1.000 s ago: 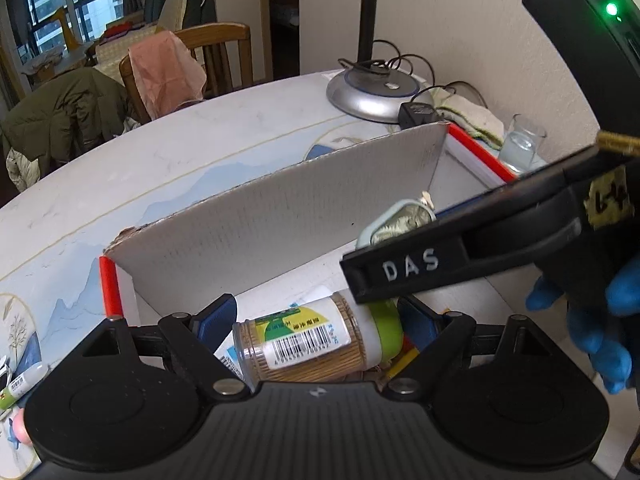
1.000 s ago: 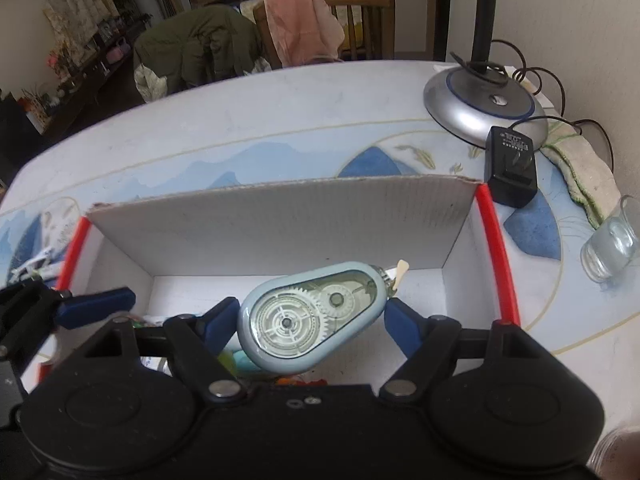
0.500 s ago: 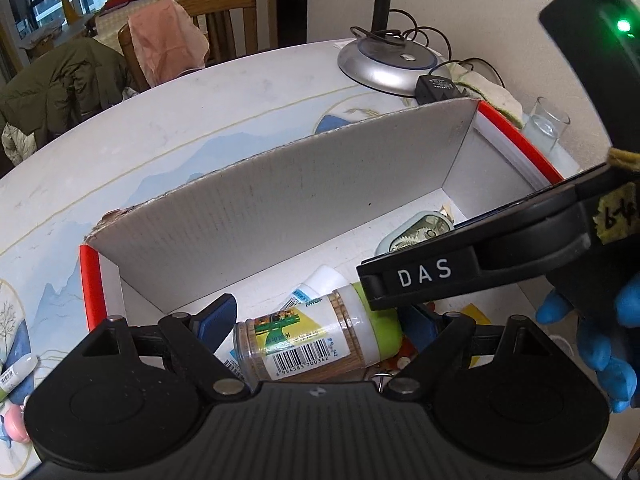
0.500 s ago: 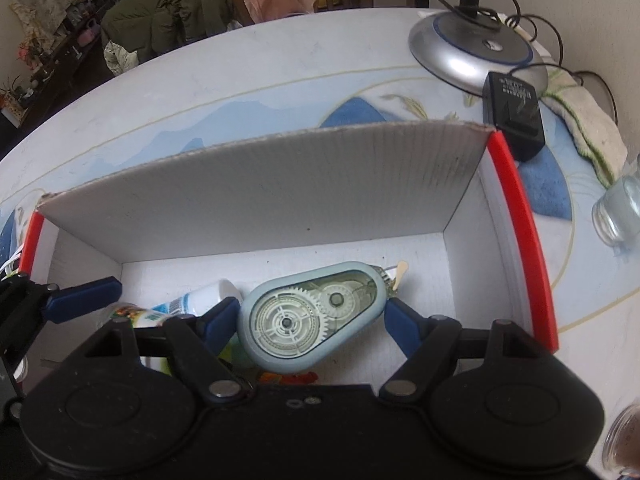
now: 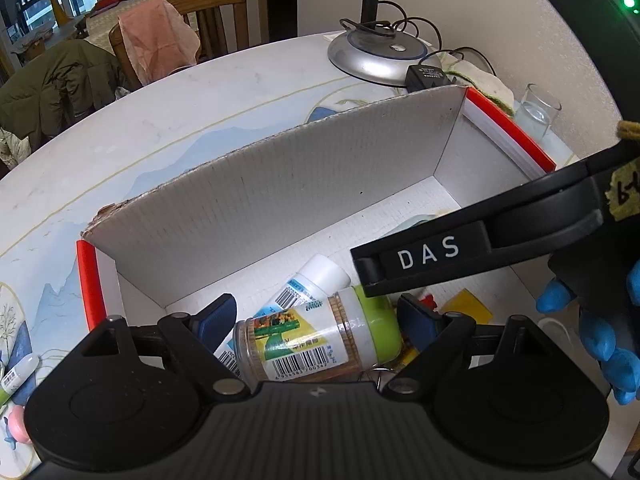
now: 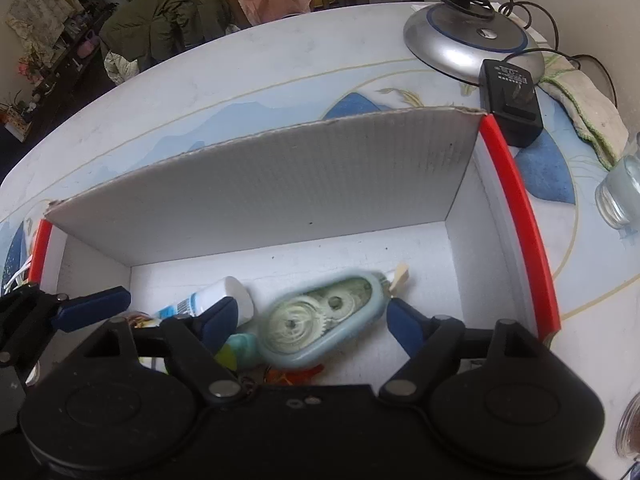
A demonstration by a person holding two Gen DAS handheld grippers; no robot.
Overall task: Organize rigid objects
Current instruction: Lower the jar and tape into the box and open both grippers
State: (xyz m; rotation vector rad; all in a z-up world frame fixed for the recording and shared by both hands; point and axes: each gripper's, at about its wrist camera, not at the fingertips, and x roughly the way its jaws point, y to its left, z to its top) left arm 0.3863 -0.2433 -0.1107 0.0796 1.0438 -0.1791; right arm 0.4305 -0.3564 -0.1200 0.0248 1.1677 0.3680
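A white cardboard box (image 5: 280, 200) with red edges lies open below both grippers. My left gripper (image 5: 316, 316) is shut on a toothpick jar (image 5: 320, 344) with a green lid, held sideways over the box floor. In the right wrist view my right gripper (image 6: 308, 316) has its jaws opening. The pale blue correction tape (image 6: 320, 320) between them is blurred, tilted and clear of the left pad. The right gripper's black finger (image 5: 424, 256) crosses above the jar, held by a blue-gloved hand (image 5: 600, 340). A white glue bottle (image 6: 216, 296) lies in the box.
Behind the box stand a silver lamp base (image 5: 376, 54), a black adapter (image 5: 426, 76), a folded cloth (image 6: 584, 108) and a glass of water (image 5: 536, 110). A marker (image 5: 16, 372) lies on the table at left. Small yellow and orange items (image 5: 468, 308) lie in the box.
Both views now look deeper into the box. The right jaws have widened and the correction tape has slipped leftward and tilted, blurred. The jar stays fixed in the left gripper.
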